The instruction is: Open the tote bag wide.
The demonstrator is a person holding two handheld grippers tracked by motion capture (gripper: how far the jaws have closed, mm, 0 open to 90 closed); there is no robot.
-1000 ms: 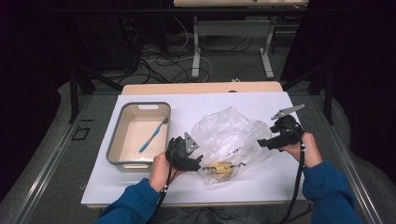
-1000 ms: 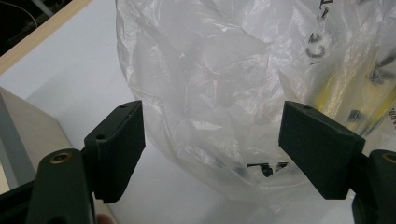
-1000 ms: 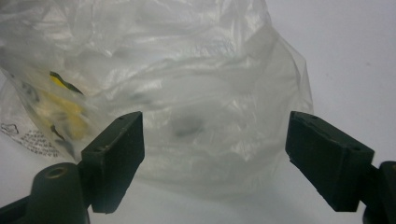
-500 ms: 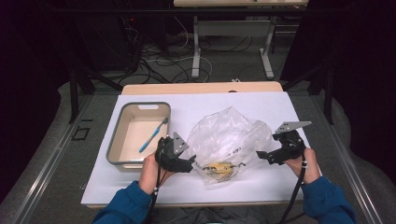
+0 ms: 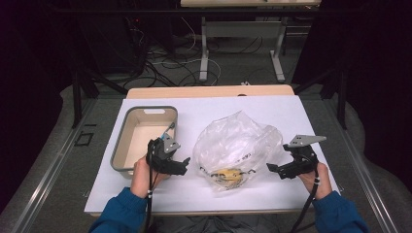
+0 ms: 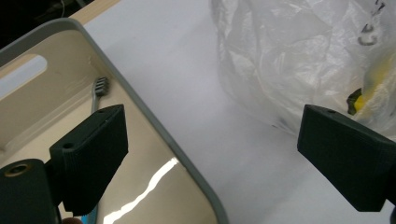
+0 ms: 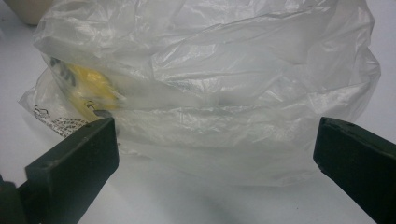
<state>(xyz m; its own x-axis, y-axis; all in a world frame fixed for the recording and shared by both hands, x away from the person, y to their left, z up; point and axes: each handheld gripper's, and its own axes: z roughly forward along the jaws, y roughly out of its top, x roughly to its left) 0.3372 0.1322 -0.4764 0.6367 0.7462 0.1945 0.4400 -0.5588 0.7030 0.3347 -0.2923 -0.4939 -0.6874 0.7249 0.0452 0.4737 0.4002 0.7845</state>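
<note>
A crumpled clear plastic bag [image 5: 235,145] lies mid-table with a yellow item [image 5: 228,174] inside near its front. My left gripper [image 5: 183,166] hovers left of it by the tray's near right corner. Its jaws have just been opening; they straddle the tray rim [image 6: 140,107] and press on nothing. In the left gripper view the bag [image 6: 299,56] is apart at the right. My right gripper [image 5: 273,170] stands right of the bag, jaws just opened wide, facing the bag [image 7: 210,70] and yellow item [image 7: 88,81] without touching.
A grey-rimmed cream tray [image 5: 121,150] sits at the left with a toothbrush [image 6: 99,88] in it. The white table sheet [image 5: 291,116] has bare room behind and right of the bag. Beyond the table are desk legs and cables on a dark floor.
Both grippers have drawn away from the bag: the left moved left to the tray, the right moved down toward the near edge. Both sets of jaws spread wider. The bag stays on the table.
</note>
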